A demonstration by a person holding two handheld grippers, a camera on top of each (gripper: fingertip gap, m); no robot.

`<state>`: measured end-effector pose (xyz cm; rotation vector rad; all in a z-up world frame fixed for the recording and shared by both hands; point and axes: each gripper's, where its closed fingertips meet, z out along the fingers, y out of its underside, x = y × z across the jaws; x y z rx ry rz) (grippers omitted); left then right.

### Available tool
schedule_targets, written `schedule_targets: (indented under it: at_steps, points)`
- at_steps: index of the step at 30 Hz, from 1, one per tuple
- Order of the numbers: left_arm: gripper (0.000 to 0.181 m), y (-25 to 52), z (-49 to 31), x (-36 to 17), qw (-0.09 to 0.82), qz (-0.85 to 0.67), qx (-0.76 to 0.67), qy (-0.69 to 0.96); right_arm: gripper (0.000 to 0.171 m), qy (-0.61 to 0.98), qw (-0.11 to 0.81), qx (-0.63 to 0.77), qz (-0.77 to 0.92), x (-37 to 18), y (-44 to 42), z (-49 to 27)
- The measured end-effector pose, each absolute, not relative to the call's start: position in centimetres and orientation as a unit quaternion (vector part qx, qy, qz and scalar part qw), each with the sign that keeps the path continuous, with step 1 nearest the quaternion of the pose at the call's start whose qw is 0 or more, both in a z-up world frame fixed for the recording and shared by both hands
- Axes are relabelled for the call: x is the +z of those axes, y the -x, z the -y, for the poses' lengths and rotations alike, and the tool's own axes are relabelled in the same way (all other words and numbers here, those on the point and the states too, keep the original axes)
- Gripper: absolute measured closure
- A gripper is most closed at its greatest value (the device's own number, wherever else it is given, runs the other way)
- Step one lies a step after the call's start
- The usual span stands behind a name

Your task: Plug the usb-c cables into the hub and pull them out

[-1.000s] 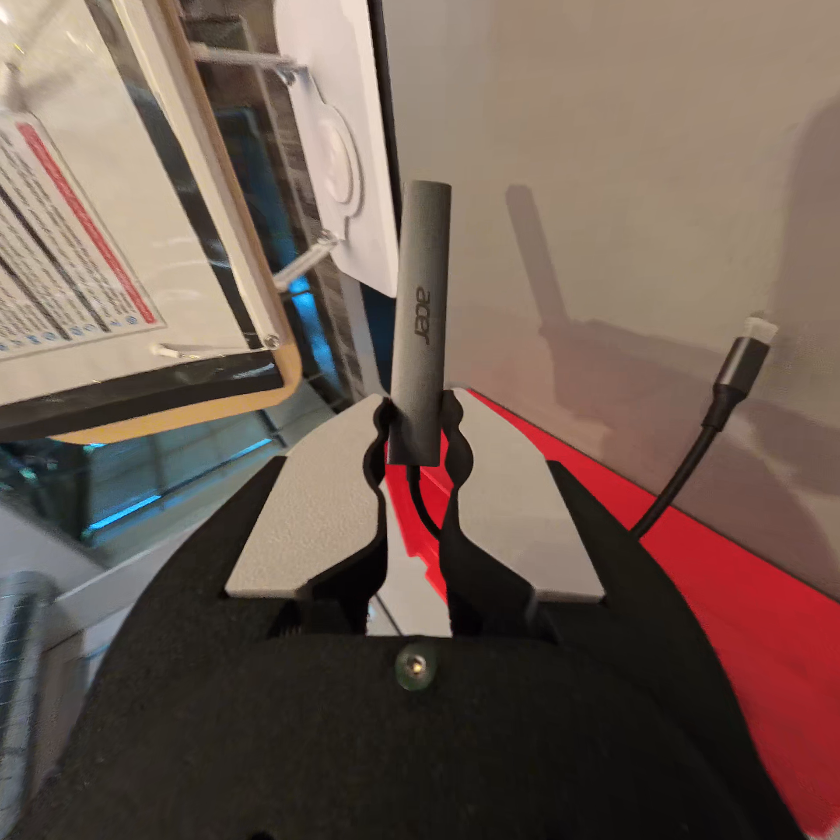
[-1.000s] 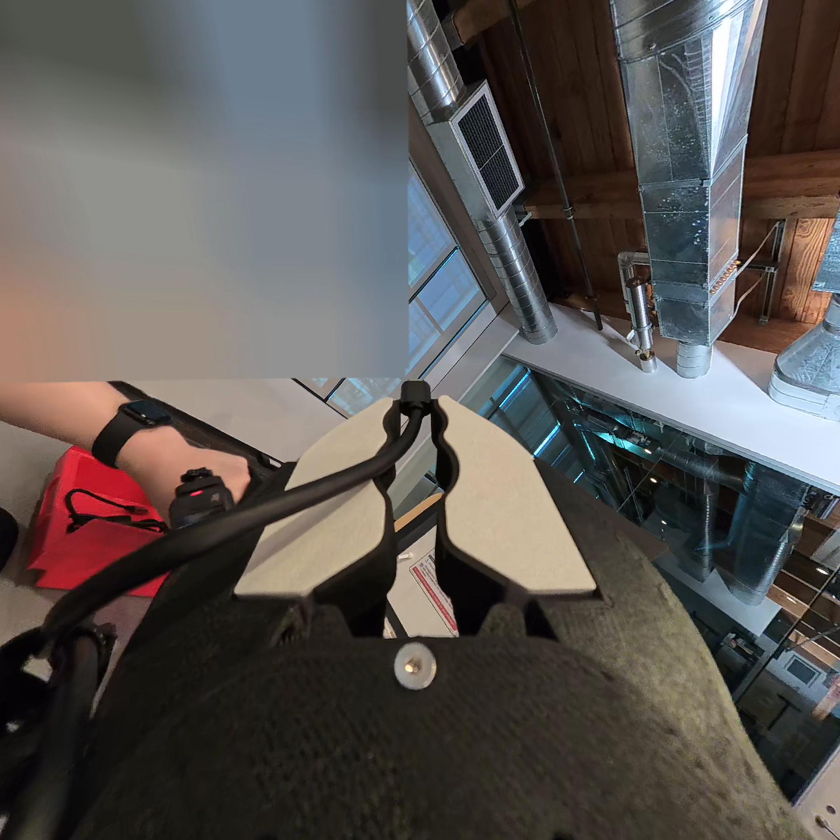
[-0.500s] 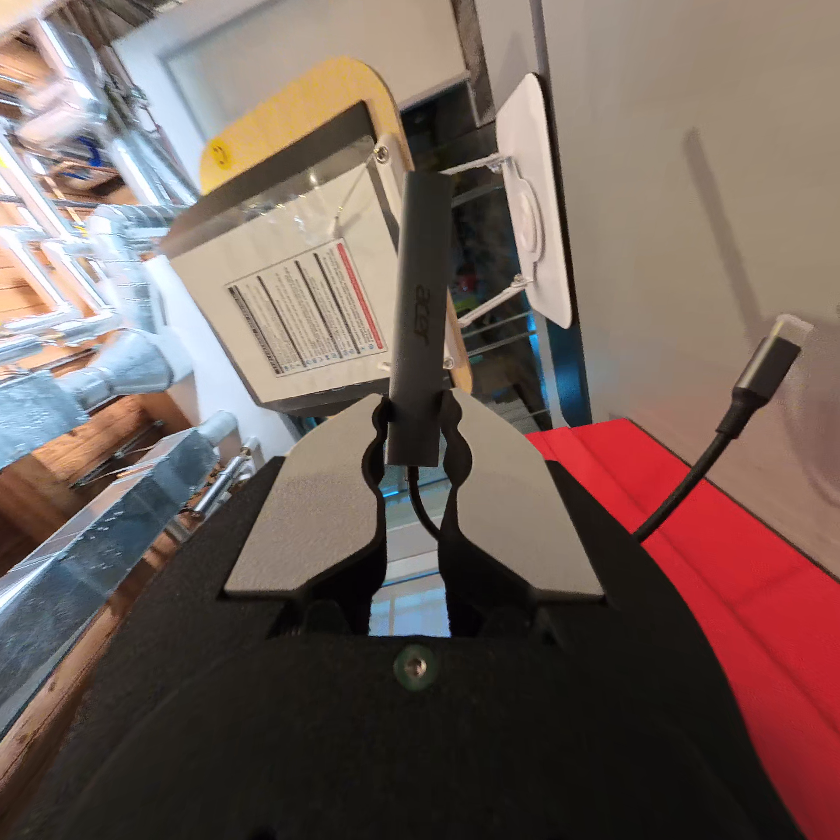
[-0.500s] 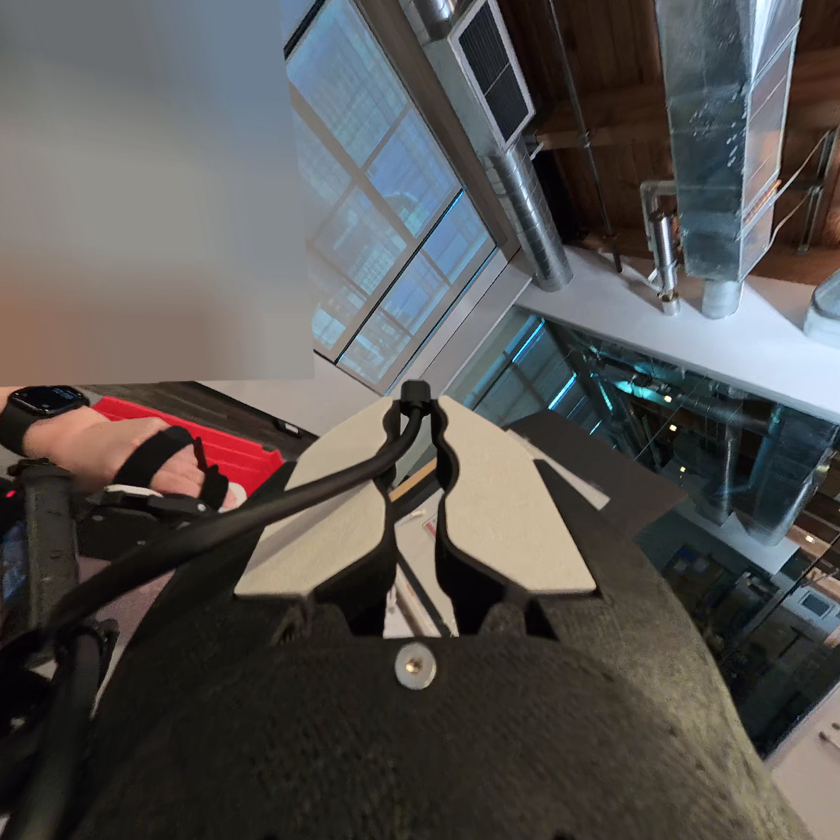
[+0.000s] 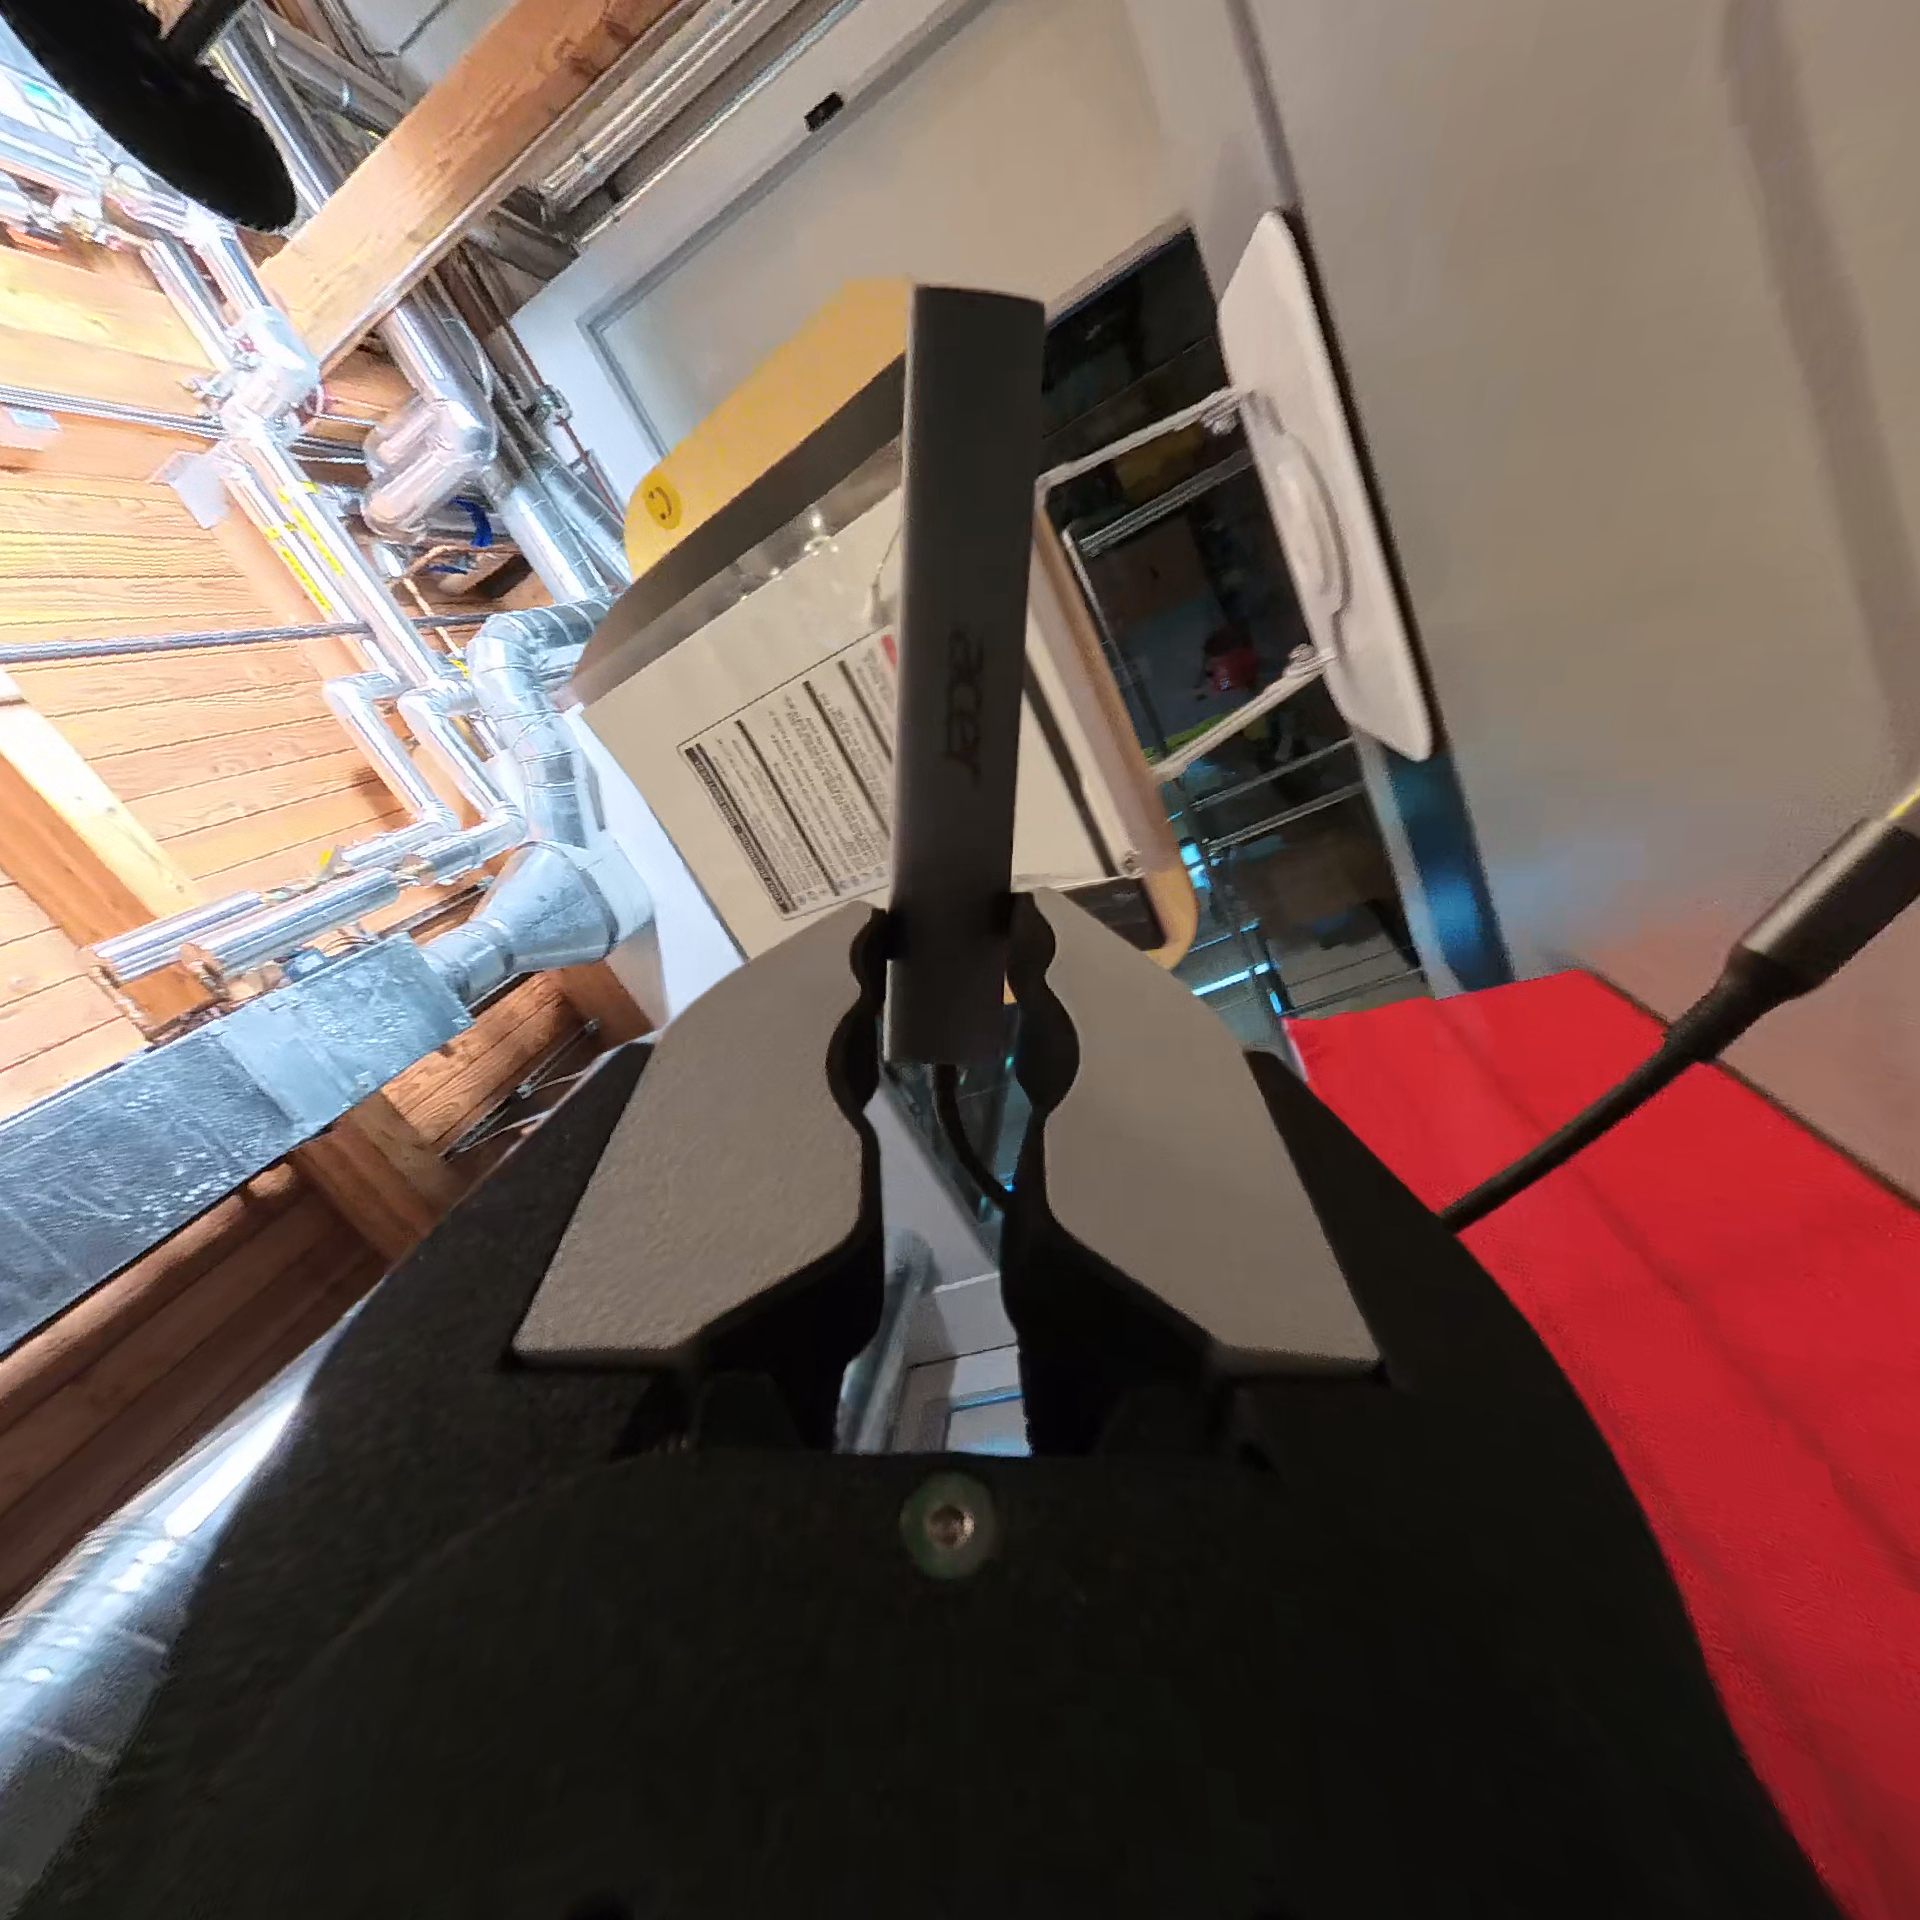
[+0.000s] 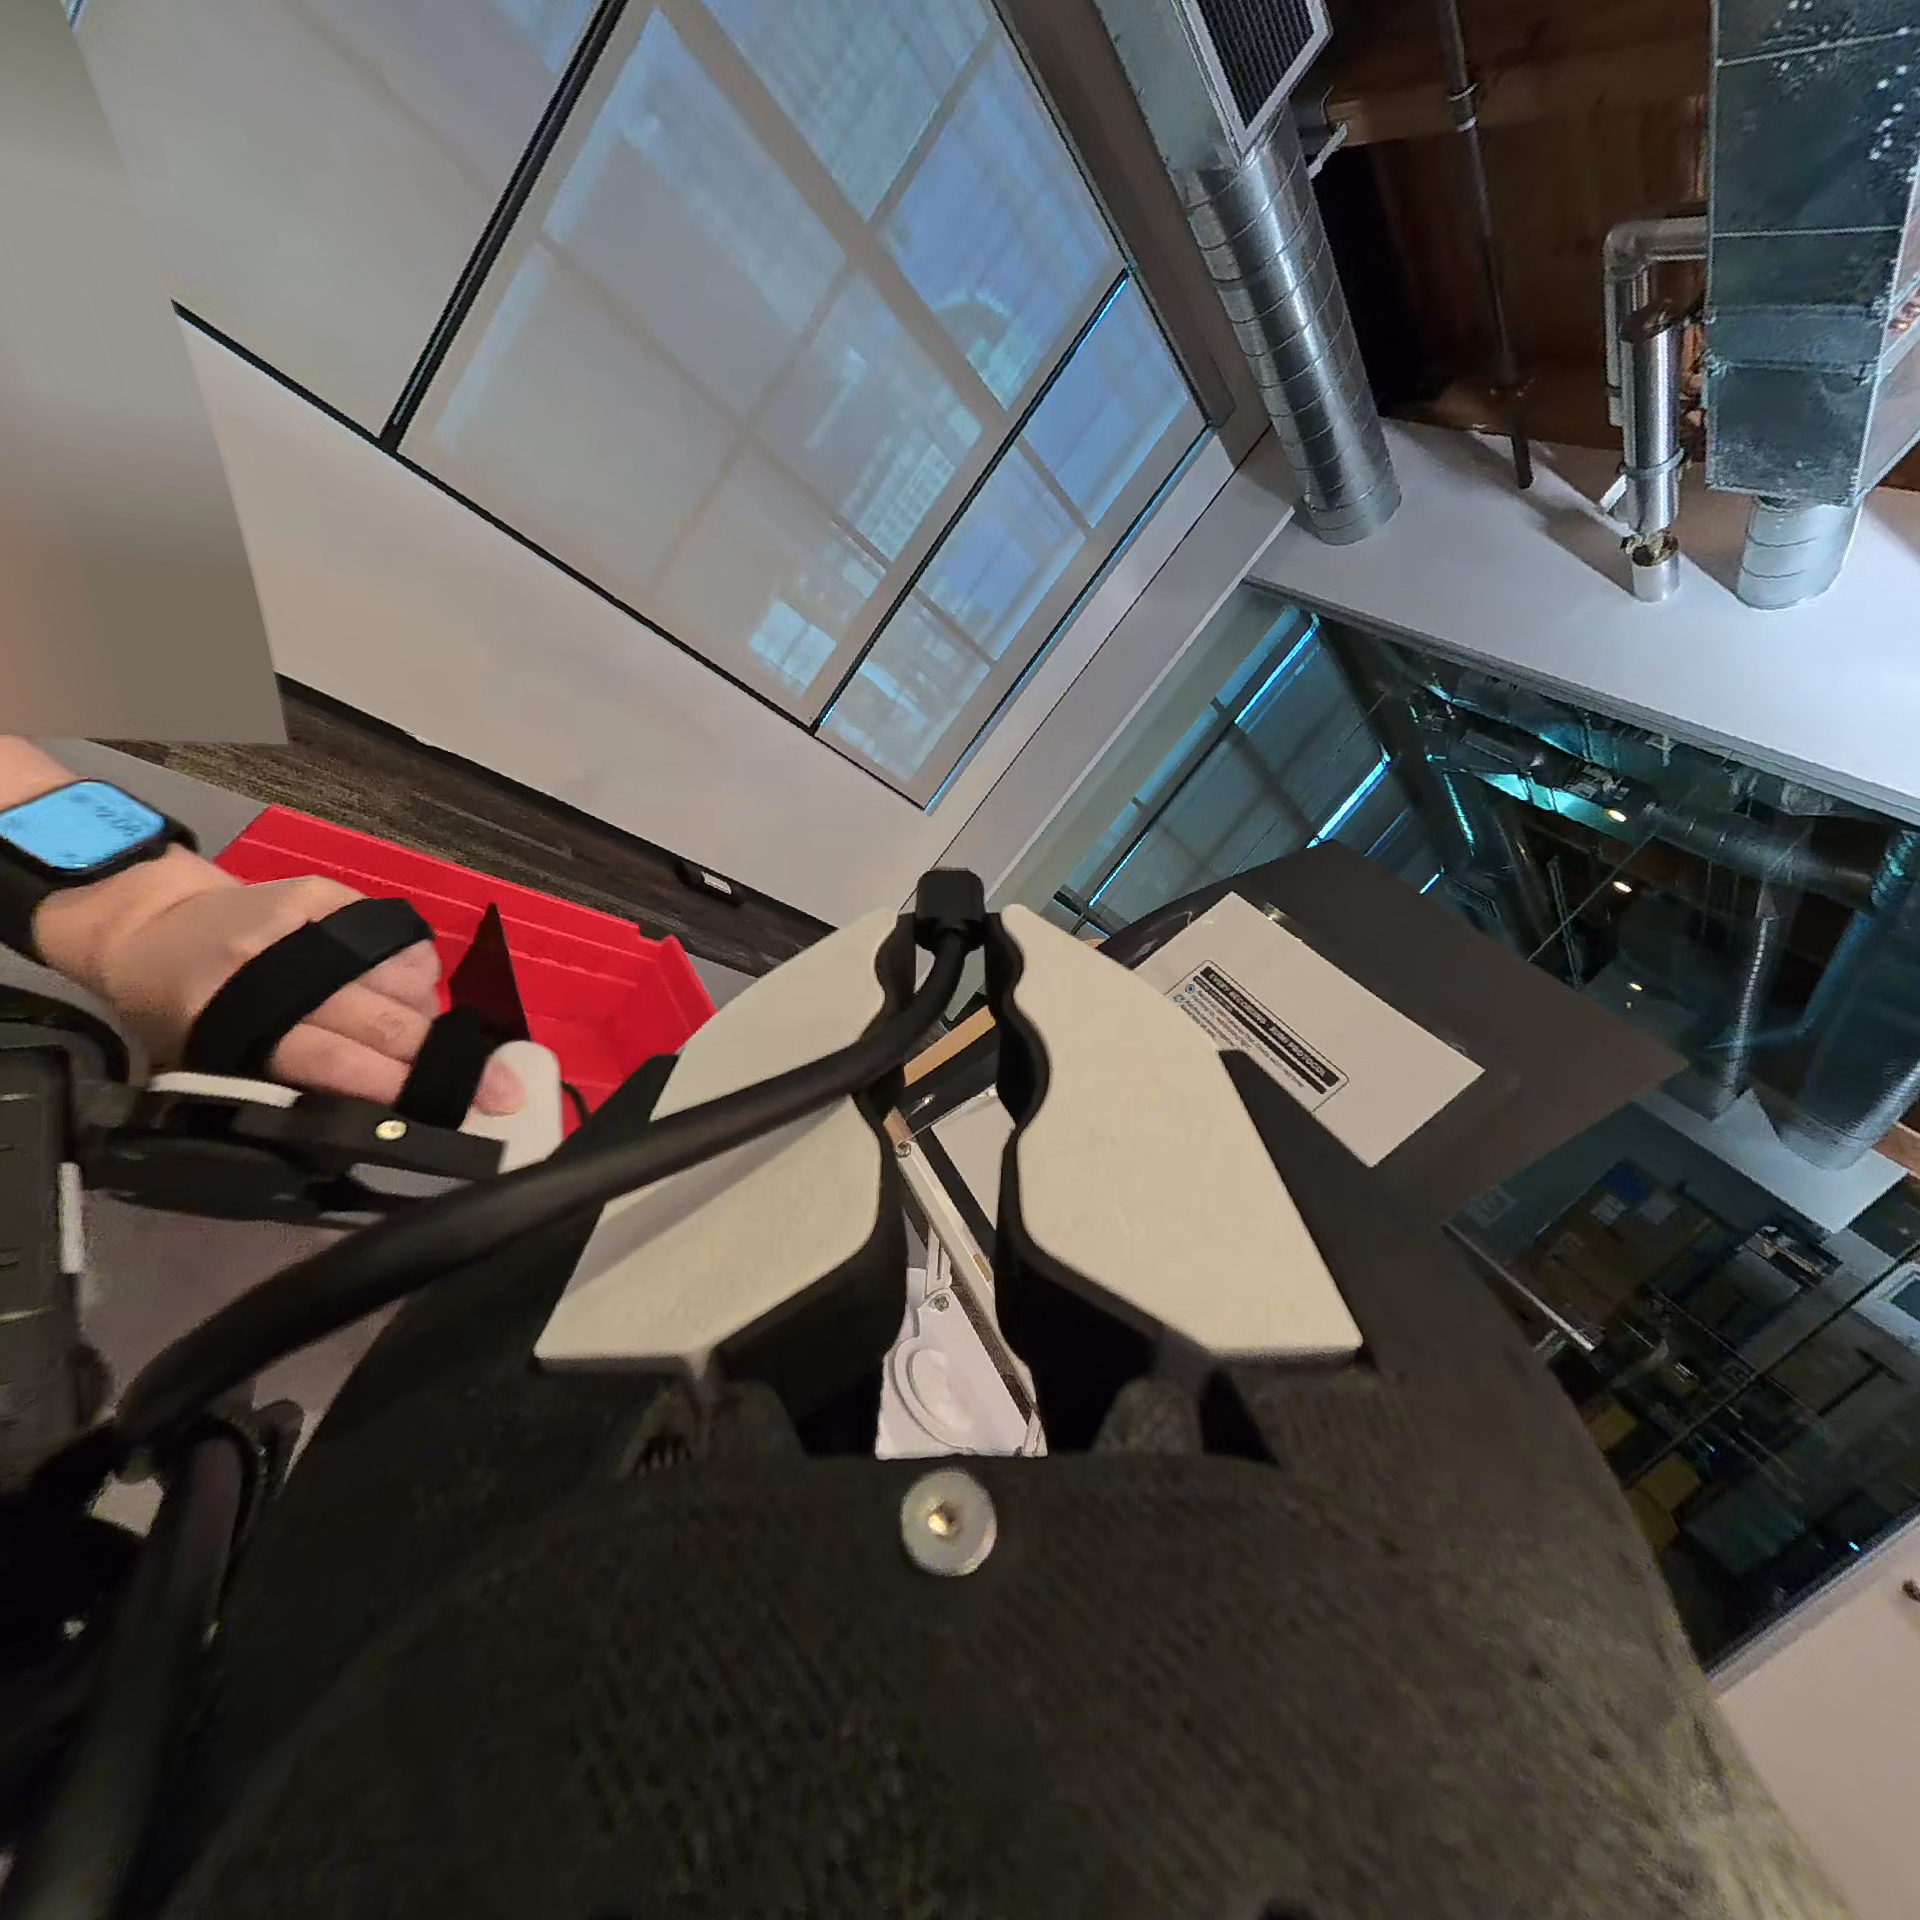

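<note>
My left gripper point(image 5: 948, 925) is shut on the near end of a slim grey hub point(image 5: 961, 665), which sticks straight out ahead of the fingers and is held in the air. The hub's own black lead point(image 5: 961, 1132) hangs back between the jaws. A second cable with a grey USB-C plug point(image 5: 1808, 914) rises at the right edge, apart from the hub. My right gripper point(image 6: 951, 925) is shut on a black USB-C cable point(image 6: 665, 1143); its black plug point(image 6: 948, 894) pokes just past the fingertips. The cable trails back to the lower left.
A red bin point(image 5: 1558, 1195) lies to the right below the left gripper; it also shows in the right wrist view point(image 6: 582, 935). A hand with a watch point(image 6: 260, 987) holds the other gripper's handle. A framed notice board point(image 5: 790, 758), windows and ceiling ducts fill the background. Some 25 cm of space lies between my two pairs of fingers.
Both grippers have tilted upward, so the views swung from the grey wall and bin toward the ceiling and windows. Both grips are unchanged. The loose grey plug drifted toward the right edge.
</note>
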<state>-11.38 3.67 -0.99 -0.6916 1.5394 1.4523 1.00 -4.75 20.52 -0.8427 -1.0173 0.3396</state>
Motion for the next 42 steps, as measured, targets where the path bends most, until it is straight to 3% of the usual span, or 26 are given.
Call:
schedule_targets:
  at_steps: [6, 13, 25, 42]
  points:
    - [0.160, 10.6, -7.3, 1.1, 0.444, -0.592, 0.624, 0.251, 0.158, 0.390, 0.775, 0.151, 0.474, 20.4, -0.9, 4.7]
    - [0.160, 9.8, -5.6, -4.9, 0.421, -0.636, 0.600, 0.242, 0.158, 0.384, 0.782, 0.153, 0.466, 20.9, -1.7, 5.0]
    - [0.160, 10.1, -0.9, -9.3, 0.407, -0.669, 0.533, 0.320, 0.158, 0.380, 0.782, 0.149, 0.471, 20.9, -1.5, 5.4]
    - [0.162, 12.6, -0.3, -13.5, 0.357, -0.665, 0.408, 0.513, 0.158, 0.378, 0.778, 0.149, 0.479, 20.6, -1.2, 5.4]
